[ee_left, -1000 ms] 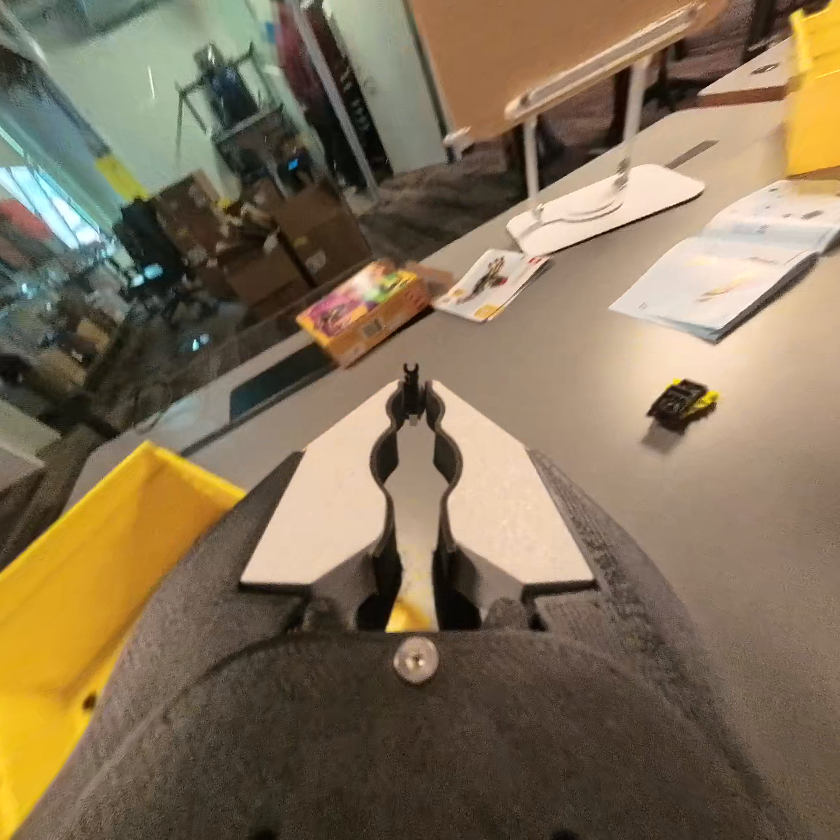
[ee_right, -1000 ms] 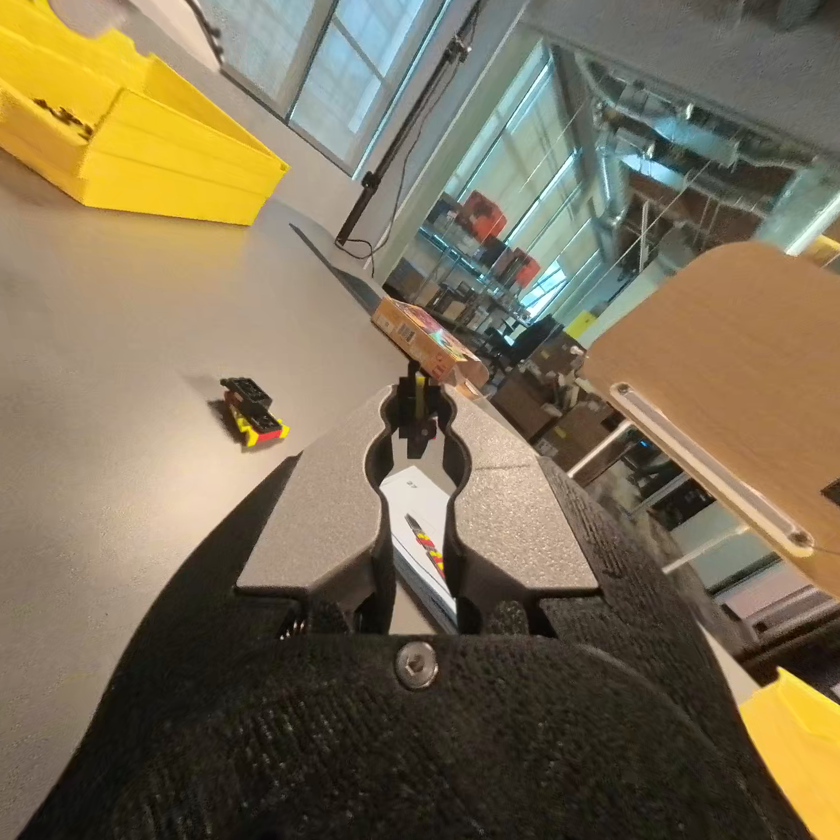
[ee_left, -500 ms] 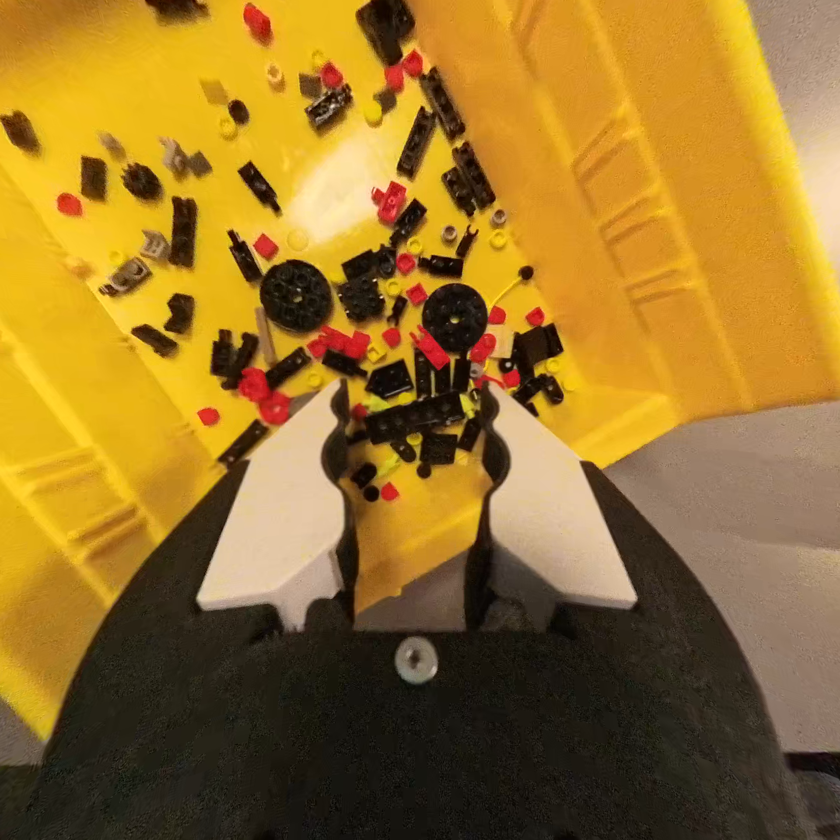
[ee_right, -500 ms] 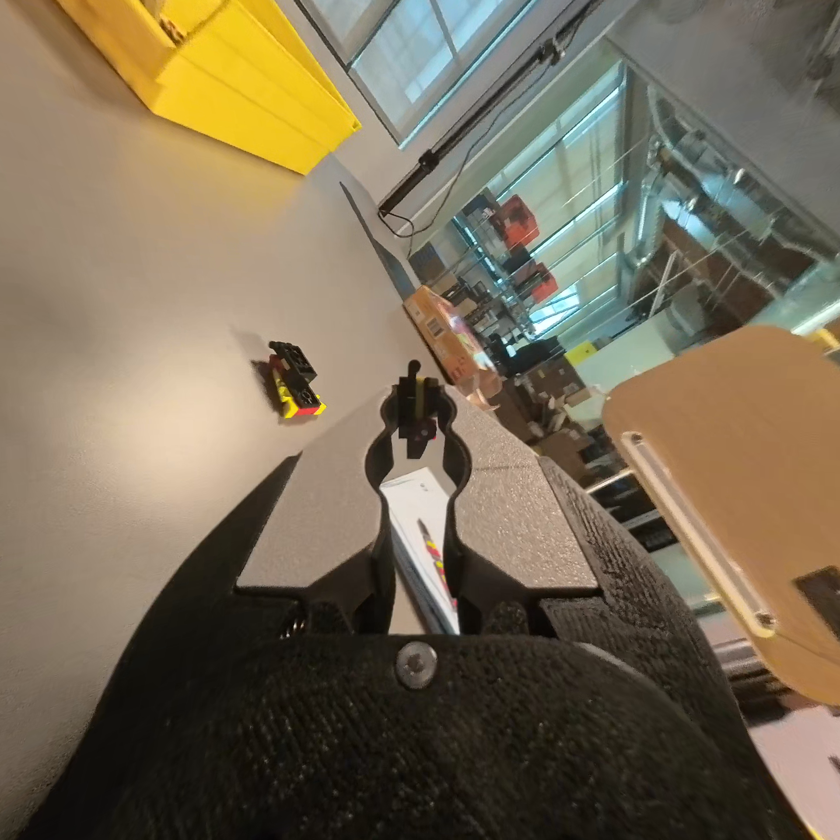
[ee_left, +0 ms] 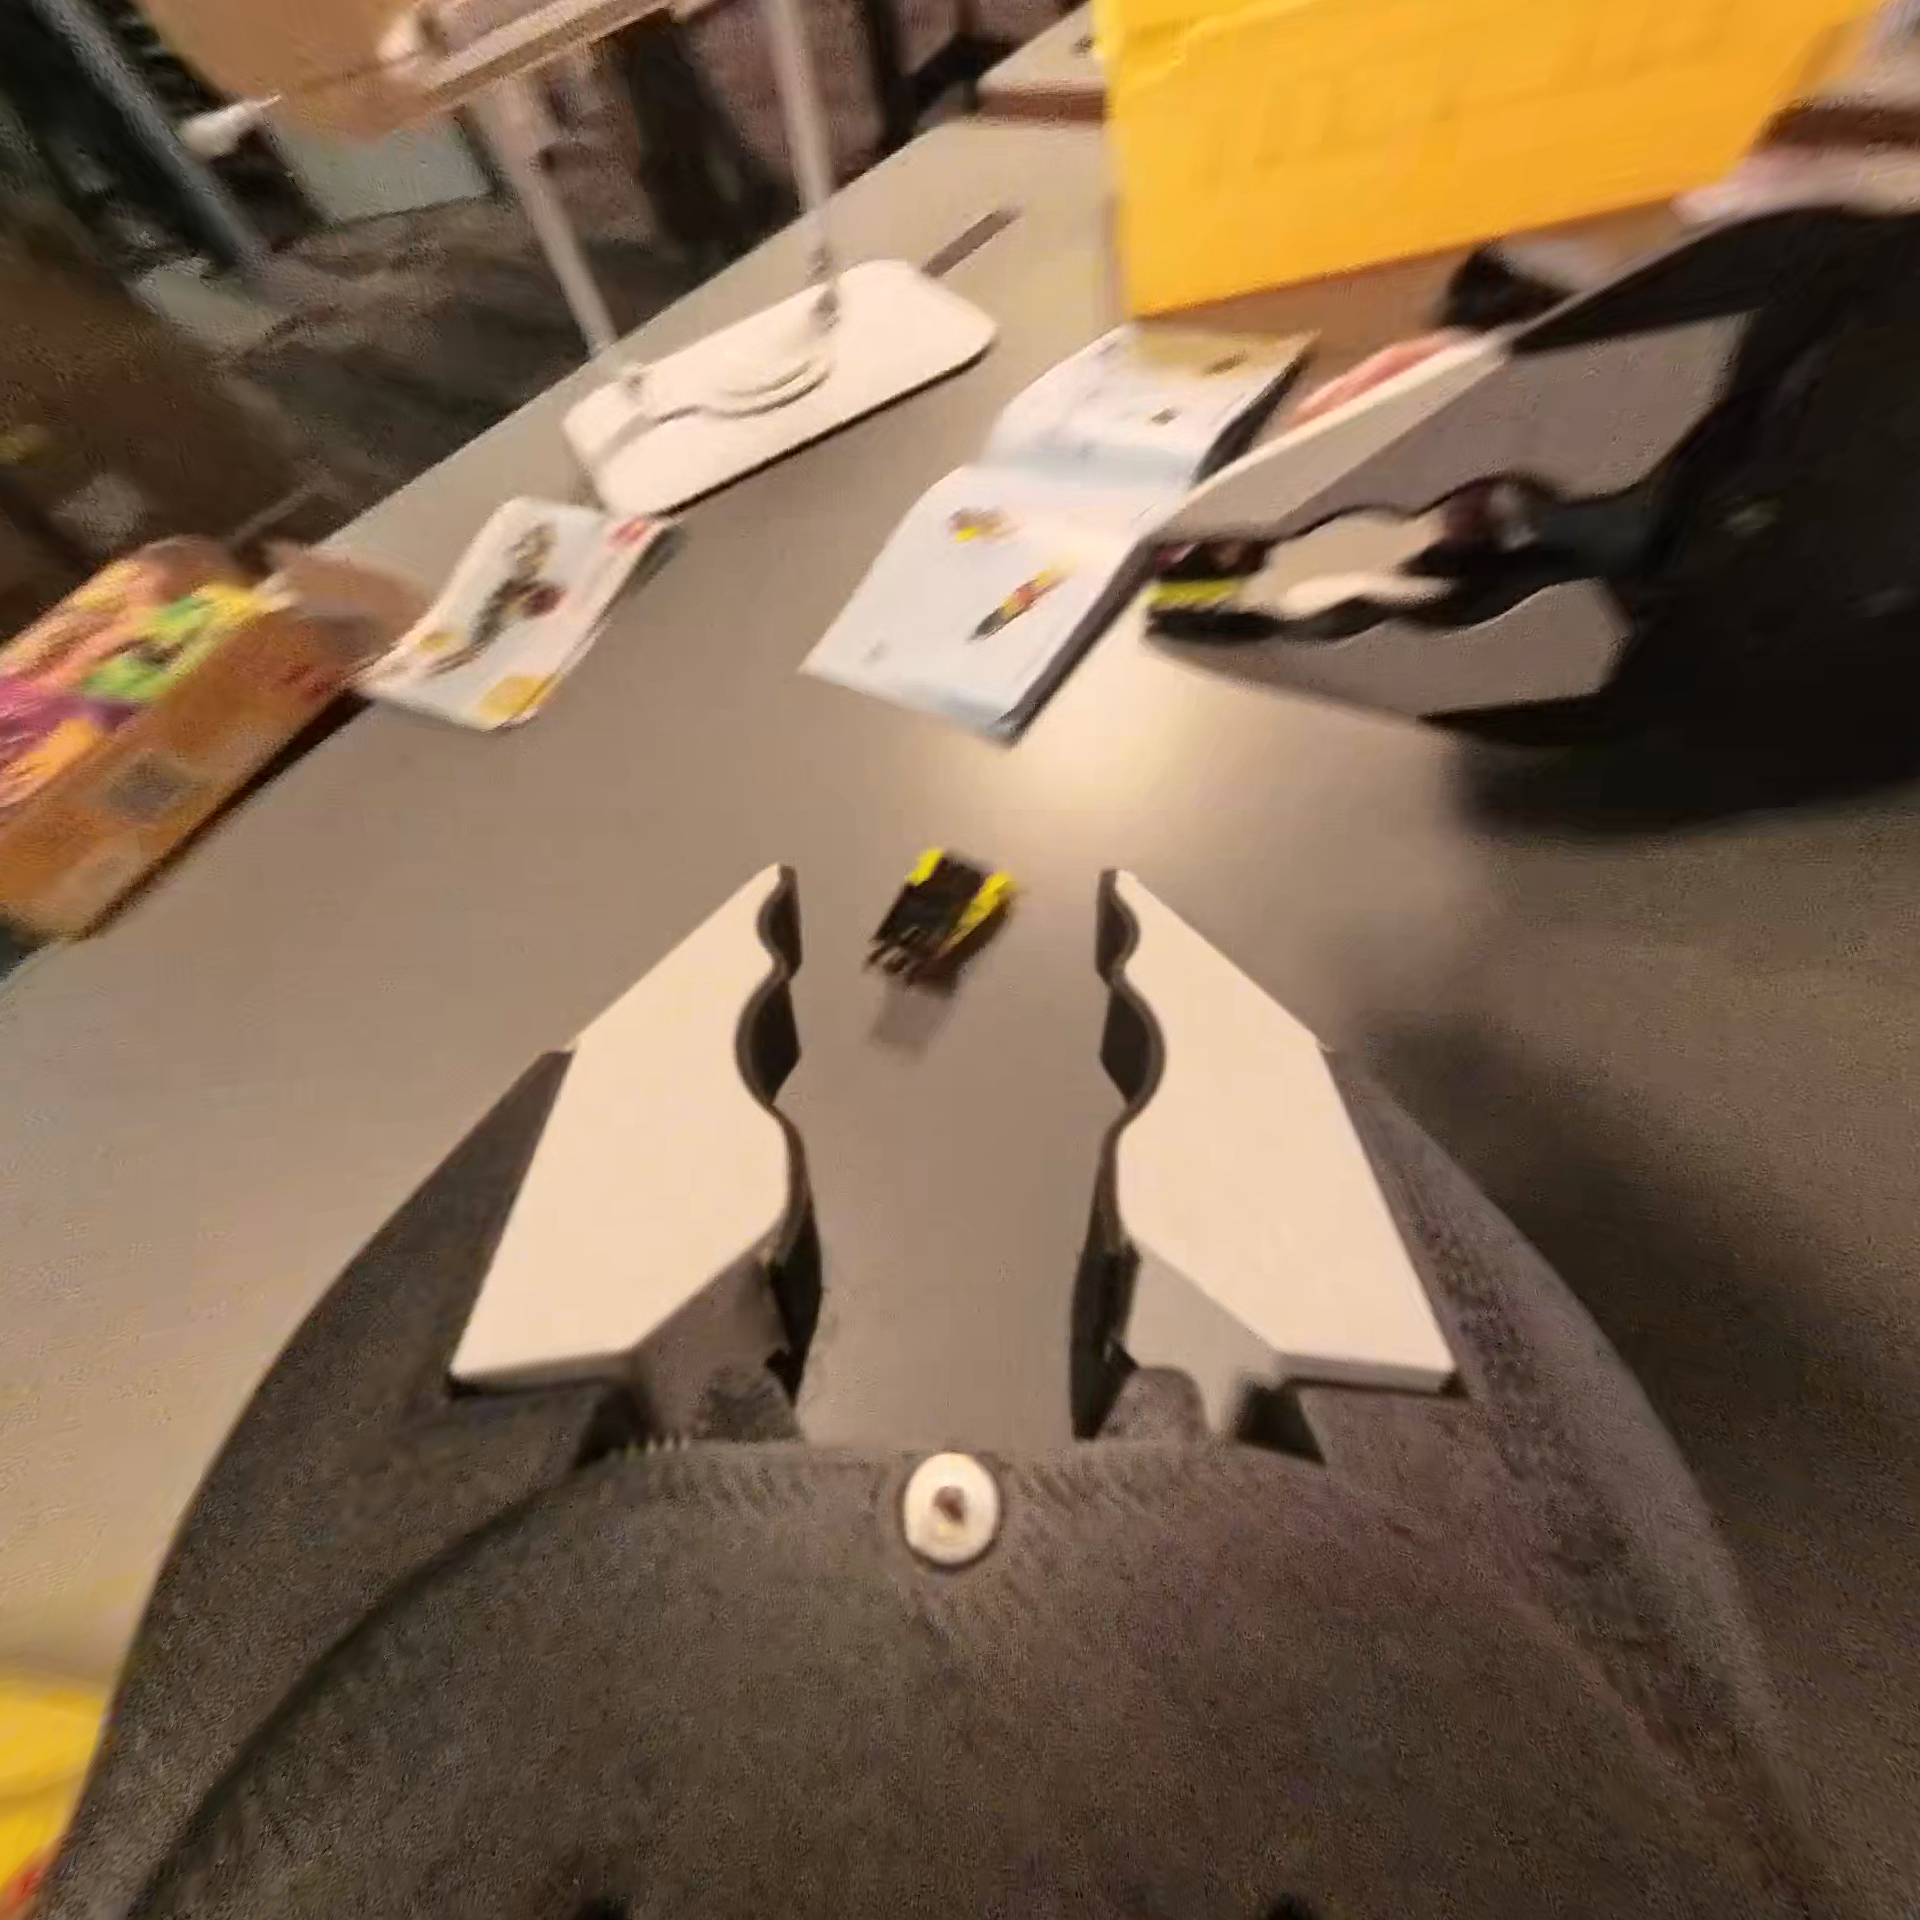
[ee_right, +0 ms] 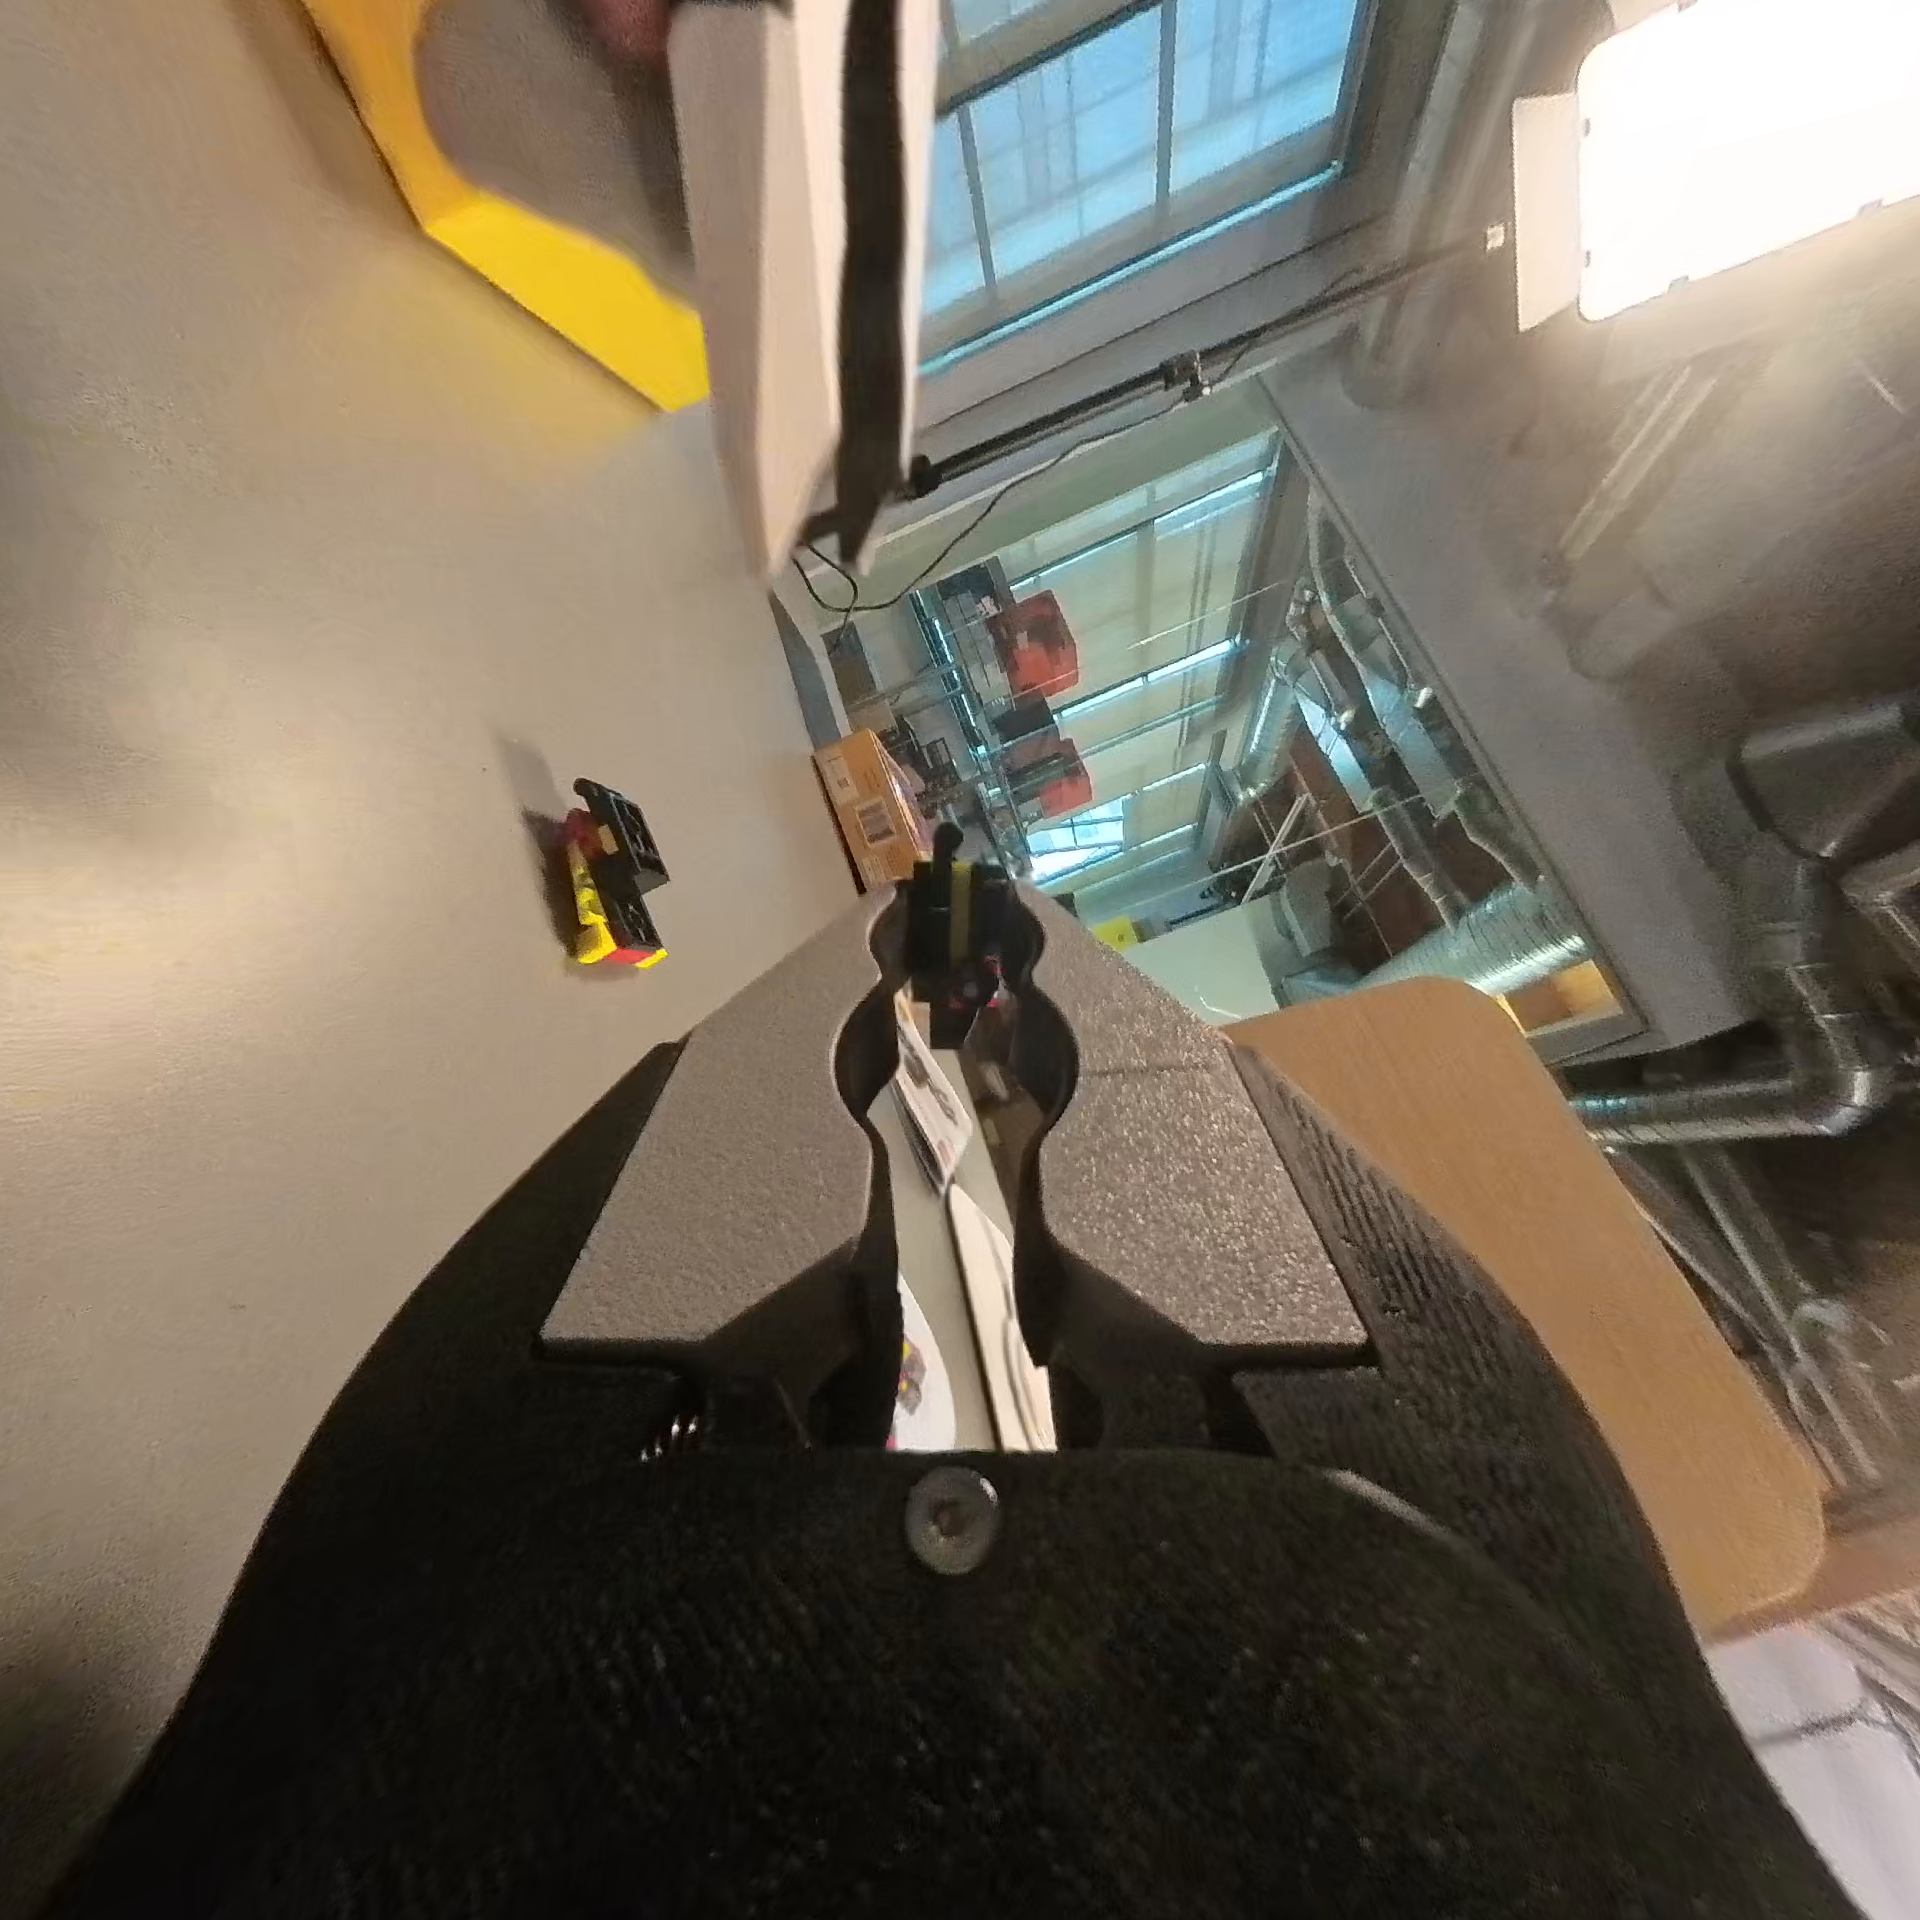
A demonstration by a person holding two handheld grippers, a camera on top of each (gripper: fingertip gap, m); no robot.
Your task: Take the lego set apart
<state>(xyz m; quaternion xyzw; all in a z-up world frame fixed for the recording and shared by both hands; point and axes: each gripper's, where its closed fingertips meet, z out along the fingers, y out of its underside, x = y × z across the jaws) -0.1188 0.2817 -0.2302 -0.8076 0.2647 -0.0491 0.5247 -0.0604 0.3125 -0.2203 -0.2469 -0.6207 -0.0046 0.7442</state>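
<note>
A small black, yellow and red lego chunk [ee_left: 938, 918] lies on the grey table [ee_left: 416, 987], just beyond my open, empty left gripper [ee_left: 943, 914]. It also shows in the right wrist view [ee_right: 615, 878]. My right gripper [ee_right: 954, 914] is shut on a small black, yellow and red lego piece [ee_right: 948, 940], held above the table. That gripper shows blurred at the right of the left wrist view [ee_left: 1455, 582]. One white finger [ee_right: 800, 260] of the left gripper hangs at the top of the right wrist view.
Two open instruction booklets [ee_left: 1049, 540] [ee_left: 520, 613], a colourful lego box [ee_left: 125, 717] and a white lamp base [ee_left: 779, 374] lie farther back. A yellow bin [ee_left: 1403, 135] stands at the back right; another yellow bin [ee_right: 540, 239] shows in the right wrist view. One gripper's finger ends stand about 8 centimetres off the other's.
My left gripper let its small black piece go over the yellow bin, opened, and has swung back to the lego chunk on the table. My right gripper kept its hold and tilted.
</note>
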